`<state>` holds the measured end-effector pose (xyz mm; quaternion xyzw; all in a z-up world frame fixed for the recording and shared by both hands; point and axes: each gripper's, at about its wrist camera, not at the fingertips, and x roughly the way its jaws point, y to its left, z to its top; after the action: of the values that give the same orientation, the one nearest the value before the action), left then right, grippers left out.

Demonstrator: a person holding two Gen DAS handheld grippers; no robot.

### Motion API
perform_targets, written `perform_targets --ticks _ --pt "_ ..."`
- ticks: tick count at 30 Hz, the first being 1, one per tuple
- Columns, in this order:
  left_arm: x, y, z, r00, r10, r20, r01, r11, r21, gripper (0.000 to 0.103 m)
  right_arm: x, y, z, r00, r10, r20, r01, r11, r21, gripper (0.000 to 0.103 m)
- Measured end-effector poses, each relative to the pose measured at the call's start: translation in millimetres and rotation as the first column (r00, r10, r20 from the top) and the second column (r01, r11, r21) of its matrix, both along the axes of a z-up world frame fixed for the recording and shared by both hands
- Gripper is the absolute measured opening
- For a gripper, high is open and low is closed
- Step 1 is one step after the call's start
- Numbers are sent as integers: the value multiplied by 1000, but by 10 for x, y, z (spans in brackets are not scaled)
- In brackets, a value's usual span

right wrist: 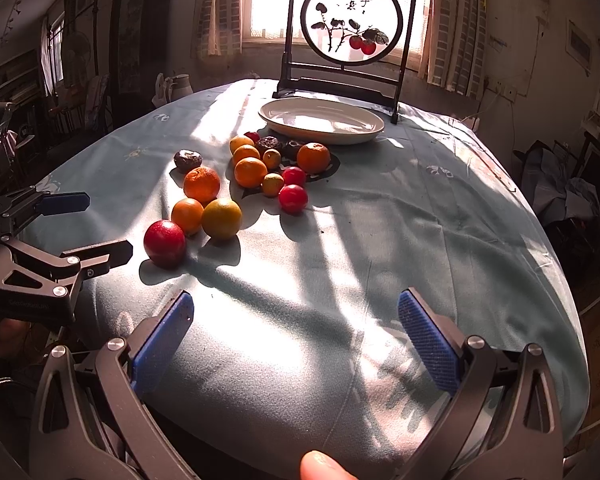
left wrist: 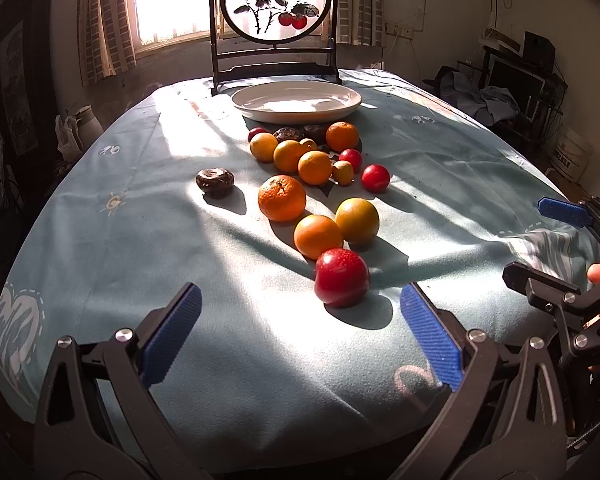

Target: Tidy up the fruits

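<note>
The red fruit (left wrist: 341, 277) lies low-centre on the tabletop (left wrist: 228, 360), just ahead of the empty, spread left gripper (left wrist: 300, 332), nearer than the equally open right gripper (right wrist: 296, 340).

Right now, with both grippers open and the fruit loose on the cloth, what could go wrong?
The red plum touches an orange; a grasp by the left gripper may nudge it. Round fruit could roll on the wrinkled cloth. The plate sits behind the whole pile, so a carry could clip other fruit.
</note>
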<state>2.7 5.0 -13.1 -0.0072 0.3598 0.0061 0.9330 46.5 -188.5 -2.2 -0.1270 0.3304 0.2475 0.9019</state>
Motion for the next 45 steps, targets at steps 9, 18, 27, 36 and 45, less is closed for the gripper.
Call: perform_targets --ticks 9,18,27,36,45 --pt "-14 16 -27 1000 -1 -4 1 1000 2 101 -1 0 -8 1000 0 -3 0 1000 -1 102" --pt "-12 14 -34 1000 2 -13 -2 1000 2 101 1 3 -10 1000 0 -4 0 1000 -2 102" --pt "0 30 -38 1000 7 -24 -7 1000 3 101 4 6 -61 1000 -1 -10 1 1000 -5 102" --pt "-32 282 -102 1000 -4 -7 4 1000 -21 101 85 97 -182 991 77 -105 -69 994 82 102" --pt "-184 761 4 996 36 76 -33 999 -32 101 86 704 -240 957 260 -131 -243 960 136 90"
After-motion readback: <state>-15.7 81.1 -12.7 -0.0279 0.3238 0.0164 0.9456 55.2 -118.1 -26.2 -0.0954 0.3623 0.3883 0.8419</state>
